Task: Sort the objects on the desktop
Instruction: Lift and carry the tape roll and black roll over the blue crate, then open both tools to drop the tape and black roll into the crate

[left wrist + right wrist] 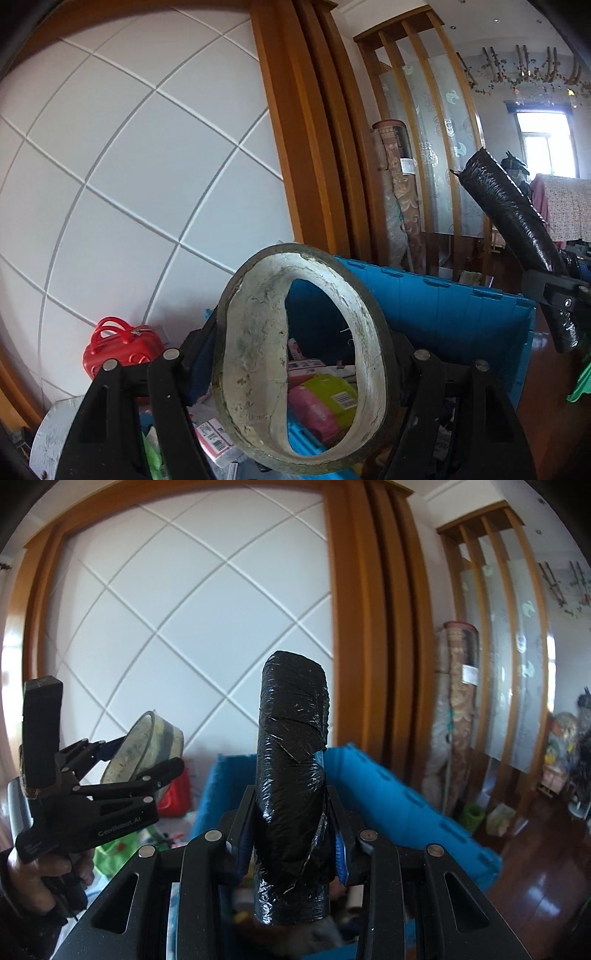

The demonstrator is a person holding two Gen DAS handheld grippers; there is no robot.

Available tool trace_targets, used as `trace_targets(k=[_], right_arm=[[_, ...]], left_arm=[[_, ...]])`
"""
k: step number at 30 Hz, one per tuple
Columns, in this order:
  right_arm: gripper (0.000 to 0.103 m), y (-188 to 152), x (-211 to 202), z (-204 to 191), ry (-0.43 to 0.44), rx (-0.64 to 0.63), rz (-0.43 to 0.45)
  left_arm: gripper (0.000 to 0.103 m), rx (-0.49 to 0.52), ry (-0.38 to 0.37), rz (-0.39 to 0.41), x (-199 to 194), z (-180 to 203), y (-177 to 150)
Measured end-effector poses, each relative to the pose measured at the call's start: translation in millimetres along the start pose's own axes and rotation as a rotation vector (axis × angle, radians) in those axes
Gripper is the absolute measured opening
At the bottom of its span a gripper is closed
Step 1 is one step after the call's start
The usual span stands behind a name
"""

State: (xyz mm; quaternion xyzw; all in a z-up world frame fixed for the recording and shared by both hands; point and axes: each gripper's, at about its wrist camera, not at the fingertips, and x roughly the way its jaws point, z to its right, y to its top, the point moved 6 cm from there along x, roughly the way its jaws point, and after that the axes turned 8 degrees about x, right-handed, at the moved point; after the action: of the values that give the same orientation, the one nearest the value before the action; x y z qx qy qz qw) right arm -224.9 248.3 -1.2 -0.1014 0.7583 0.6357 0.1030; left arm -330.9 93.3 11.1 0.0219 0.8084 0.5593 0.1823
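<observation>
Blue plastic crate (443, 310) sits below, open, stuffed with pink and lime-green packets (325, 402) and labelled wrappers. Left gripper (295, 354) clamps a wide tape roll (258, 354), its chalky white core scuffed and cracked, raised above the crate. Right gripper (291, 834) squeezes a glossy, crinkled black-wrapped cylinder (291, 768), upright over the crate.
</observation>
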Motion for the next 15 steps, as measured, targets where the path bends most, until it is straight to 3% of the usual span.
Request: trace_targets(k=[7,12,15], right_arm=[[0.033,2,18,42,-0.024,0.037,-0.043],[0.034,6,40,69,-0.043,0.065,-0.059],[0.037,5,62,81,-0.052,0.082,-0.111]], left_arm=[[0.072,0.032,-0.017,-0.031,27,42,28],[0.073,0.054,-0.014,-0.06,43,48,32],[0.075,0.057,0.003,-0.067,52,48,32]])
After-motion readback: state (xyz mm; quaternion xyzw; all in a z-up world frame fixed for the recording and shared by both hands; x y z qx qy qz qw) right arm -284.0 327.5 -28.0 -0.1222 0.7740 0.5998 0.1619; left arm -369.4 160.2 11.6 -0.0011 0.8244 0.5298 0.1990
